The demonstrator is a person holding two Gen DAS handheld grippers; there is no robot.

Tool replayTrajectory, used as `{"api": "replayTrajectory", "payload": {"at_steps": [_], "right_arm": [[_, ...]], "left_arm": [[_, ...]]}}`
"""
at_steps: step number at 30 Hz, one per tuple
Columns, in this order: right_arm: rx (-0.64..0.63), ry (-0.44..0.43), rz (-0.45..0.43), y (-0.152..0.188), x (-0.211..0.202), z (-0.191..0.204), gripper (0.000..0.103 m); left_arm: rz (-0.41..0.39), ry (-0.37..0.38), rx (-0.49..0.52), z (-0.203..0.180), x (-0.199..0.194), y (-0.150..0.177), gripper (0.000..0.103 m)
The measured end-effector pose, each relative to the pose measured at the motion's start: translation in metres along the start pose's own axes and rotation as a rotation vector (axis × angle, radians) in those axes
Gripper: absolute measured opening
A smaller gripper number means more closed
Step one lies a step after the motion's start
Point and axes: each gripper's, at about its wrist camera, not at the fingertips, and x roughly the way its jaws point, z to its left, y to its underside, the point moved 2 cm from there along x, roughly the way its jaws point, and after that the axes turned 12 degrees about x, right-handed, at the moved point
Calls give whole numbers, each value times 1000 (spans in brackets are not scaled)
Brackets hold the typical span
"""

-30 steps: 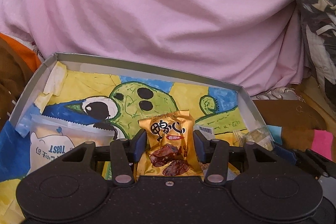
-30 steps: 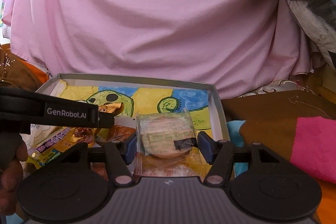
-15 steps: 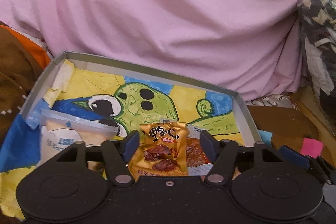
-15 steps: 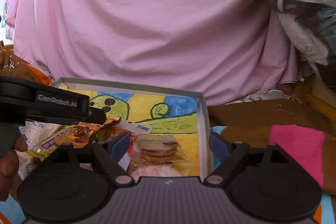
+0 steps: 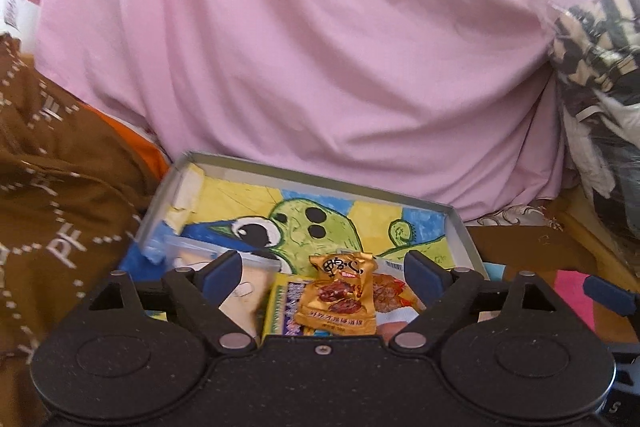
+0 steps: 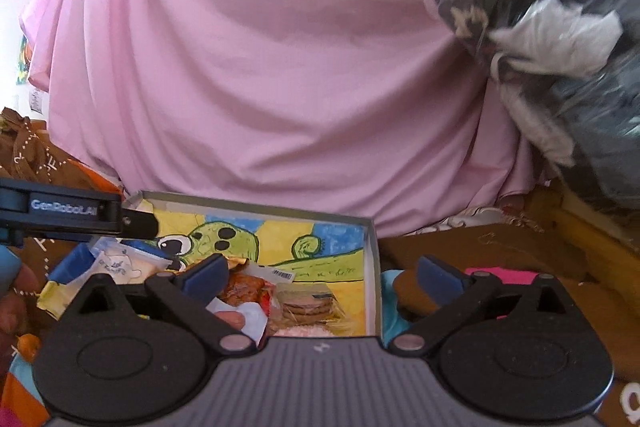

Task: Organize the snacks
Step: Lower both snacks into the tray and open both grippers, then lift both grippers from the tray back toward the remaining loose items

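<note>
1. The left gripper [image 5: 323,273] stands wide open, its blue-padded fingers [image 5: 222,269] spread well apart and touching nothing.
2. Between those fingers, but clear of both, a gold snack packet [image 5: 340,297] with dark red pieces printed on it lies in the box [image 5: 460,227]. It rests on top of a yellow-edged packet [image 5: 282,307] and beside an orange-brown packet [image 5: 390,293].
3. A clear packet of toast [image 5: 240,283] lies at the left side of the box, partly behind the left finger.
4. The box is shallow with grey walls, and its floor carries a drawing of a green cartoon creature on yellow and blue.
5. The right gripper [image 6: 322,273] is also released, its jaws parted wide with nothing between the pads.
6. In the right wrist view, a clear packet of round biscuits [image 6: 306,307] lies on the box floor by the right-hand wall [image 6: 372,267], below the open gripper and untouched by either finger.
7. The right finger [image 6: 438,275] hangs outside the box, over brown cloth [image 6: 500,247]; the left finger sits above the heap of snacks.
8. Pink fabric [image 5: 320,47] fills the background behind the box.
</note>
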Motion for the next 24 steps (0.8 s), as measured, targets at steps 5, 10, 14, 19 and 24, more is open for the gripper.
{"api": "replayTrajectory", "payload": {"at_steps": [5, 10, 14, 19, 24], "right_arm": [[-10, -6, -17, -6, -29, 5, 103], [-22, -38, -36, -9, -62, 13, 103], [-28, -58, -46, -7, -88, 22, 103], [-5, -56, -48, 2, -113, 31, 103], [33, -48, -39, 14, -134, 37, 103]], "left_arm": [[-13, 1, 13, 2, -38, 3, 90], [-22, 4, 19, 2, -77, 10, 90], [-23, -1, 18, 5, -103, 19, 91], [-1, 1, 25, 14, -132, 33, 91], [15, -9, 35, 23, -154, 45, 91]]}}
